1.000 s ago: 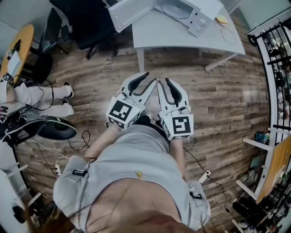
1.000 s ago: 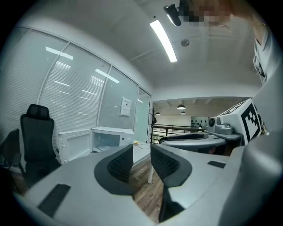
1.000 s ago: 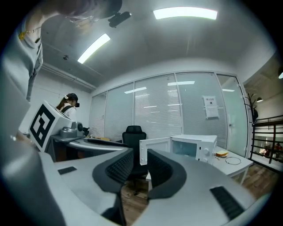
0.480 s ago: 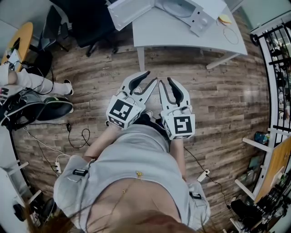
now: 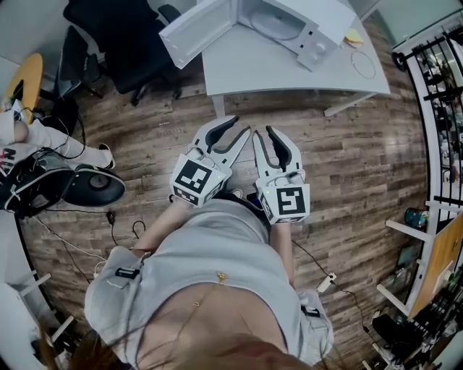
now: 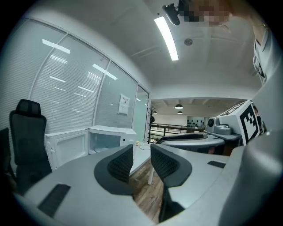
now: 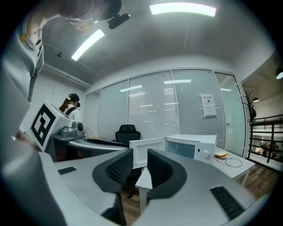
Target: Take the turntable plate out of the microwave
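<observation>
Round glass turntable plate (image 5: 273, 26) sat inside open-doored white microwave (image 5: 313, 43) on white counter (image 5: 289, 69), 12 o'clock. Left gripper (image 5: 239, 124) and right gripper (image 5: 262, 131) side by side over wooden floor (image 5: 362, 159). Both fingers slightly apart, empty.

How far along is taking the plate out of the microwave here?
Done: the door of the microwave stands open, and the plate shows inside. In hand: nothing; the left gripper and right gripper have jaws apart and empty, above the floor, short of the table. Left: reach in, grasp the plate, lift it out.
</observation>
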Demonstrator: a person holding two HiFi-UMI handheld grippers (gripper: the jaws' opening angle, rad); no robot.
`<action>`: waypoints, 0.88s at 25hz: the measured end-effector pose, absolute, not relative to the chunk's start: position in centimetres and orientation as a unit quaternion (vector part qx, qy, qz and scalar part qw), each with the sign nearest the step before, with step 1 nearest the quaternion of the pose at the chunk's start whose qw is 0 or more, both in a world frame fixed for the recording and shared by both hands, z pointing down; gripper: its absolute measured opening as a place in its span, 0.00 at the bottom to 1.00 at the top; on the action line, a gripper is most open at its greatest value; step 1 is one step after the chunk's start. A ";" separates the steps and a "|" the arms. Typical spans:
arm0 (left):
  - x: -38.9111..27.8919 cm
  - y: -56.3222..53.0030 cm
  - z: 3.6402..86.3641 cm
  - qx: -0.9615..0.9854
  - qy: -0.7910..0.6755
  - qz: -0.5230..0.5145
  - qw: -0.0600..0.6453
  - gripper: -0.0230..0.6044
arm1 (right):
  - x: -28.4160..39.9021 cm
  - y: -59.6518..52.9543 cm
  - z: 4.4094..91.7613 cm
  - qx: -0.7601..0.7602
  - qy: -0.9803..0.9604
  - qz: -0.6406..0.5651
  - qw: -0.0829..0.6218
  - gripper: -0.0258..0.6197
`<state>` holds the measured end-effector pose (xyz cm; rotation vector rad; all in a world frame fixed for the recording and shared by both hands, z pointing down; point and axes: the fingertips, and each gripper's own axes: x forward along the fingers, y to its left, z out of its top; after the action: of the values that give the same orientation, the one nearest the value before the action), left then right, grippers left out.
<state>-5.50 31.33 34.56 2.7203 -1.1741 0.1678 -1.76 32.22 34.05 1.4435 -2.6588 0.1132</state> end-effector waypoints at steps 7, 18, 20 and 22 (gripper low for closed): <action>-6.0 26.6 34.6 0.917 -0.387 0.052 0.084 0.23 | -2.7 27.8 34.1 0.473 -0.879 0.032 0.058 0.20; -7.4 20.7 35.3 0.924 -0.366 0.056 0.093 0.23 | -4.2 21.8 34.5 0.485 -0.872 0.037 0.058 0.20; -7.7 19.9 35.5 0.926 -0.362 0.059 0.094 0.23 | -4.5 21.0 34.6 0.490 -0.869 0.038 0.058 0.20; -8.0 19.3 35.7 0.928 -0.356 0.059 0.095 0.23 | -4.9 20.4 34.7 0.493 -0.867 0.039 0.059 0.20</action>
<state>-8.02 19.34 35.67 2.7494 -1.0563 0.1762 -4.85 20.43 34.68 1.4929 -2.6261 0.1175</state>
